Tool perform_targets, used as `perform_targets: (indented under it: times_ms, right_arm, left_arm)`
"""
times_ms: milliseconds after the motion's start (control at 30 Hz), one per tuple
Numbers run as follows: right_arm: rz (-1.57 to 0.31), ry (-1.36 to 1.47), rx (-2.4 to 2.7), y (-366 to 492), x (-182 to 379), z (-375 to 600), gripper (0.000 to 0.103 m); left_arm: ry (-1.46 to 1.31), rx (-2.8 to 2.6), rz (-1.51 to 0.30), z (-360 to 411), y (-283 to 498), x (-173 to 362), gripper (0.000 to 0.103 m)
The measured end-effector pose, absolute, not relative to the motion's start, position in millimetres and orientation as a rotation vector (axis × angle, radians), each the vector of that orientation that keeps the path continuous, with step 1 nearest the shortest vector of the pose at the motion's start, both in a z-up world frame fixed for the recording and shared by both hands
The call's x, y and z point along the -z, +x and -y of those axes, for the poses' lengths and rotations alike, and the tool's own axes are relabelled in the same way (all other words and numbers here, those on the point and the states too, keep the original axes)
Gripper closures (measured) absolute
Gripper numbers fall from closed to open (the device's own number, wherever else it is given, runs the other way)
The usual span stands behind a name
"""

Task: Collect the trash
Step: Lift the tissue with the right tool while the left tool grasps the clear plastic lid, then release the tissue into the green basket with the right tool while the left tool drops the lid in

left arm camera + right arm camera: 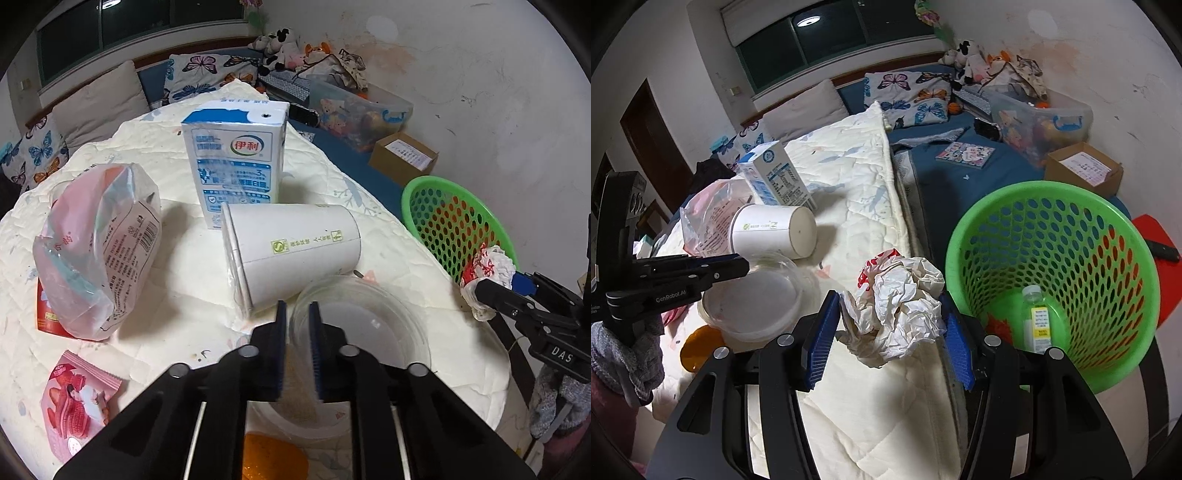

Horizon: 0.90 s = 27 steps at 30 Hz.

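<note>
2 grabs in hand. Right gripper clamps paper wad at frame center, just left of basket. Left gripper pinched narrow on tub rim, lower center. Next: carry wad over basket, release.

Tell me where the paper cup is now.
In the left wrist view the paper cup lies on its side at centre, before the milk carton, behind the clear bowl.
</note>
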State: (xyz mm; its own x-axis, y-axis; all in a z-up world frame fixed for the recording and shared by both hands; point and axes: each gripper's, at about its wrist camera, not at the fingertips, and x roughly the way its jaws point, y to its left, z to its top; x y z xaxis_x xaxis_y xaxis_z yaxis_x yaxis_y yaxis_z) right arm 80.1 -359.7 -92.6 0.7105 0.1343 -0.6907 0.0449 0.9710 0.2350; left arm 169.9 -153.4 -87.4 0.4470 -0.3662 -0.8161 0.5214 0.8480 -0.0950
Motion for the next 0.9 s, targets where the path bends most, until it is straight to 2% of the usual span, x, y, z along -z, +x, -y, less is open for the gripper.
perform_targets:
  times_ms: [67, 533, 900]
  right_arm:
    - [-0.778, 0.246, -0.043, 78, 92, 362, 0.048]
    - [-0.766, 0.255, 0.056, 67, 90, 397, 0.048]
    - [-0.782, 0.274, 0.204, 64, 100, 458, 0.046]
  left_arm:
    - [0.177, 0.554, -0.96, 154, 169, 88, 0.096]
    - [0.131, 0.564, -0.917, 148, 156, 67, 0.097]
    - [0.158, 0.622, -0.862, 182, 151, 38, 0.097]
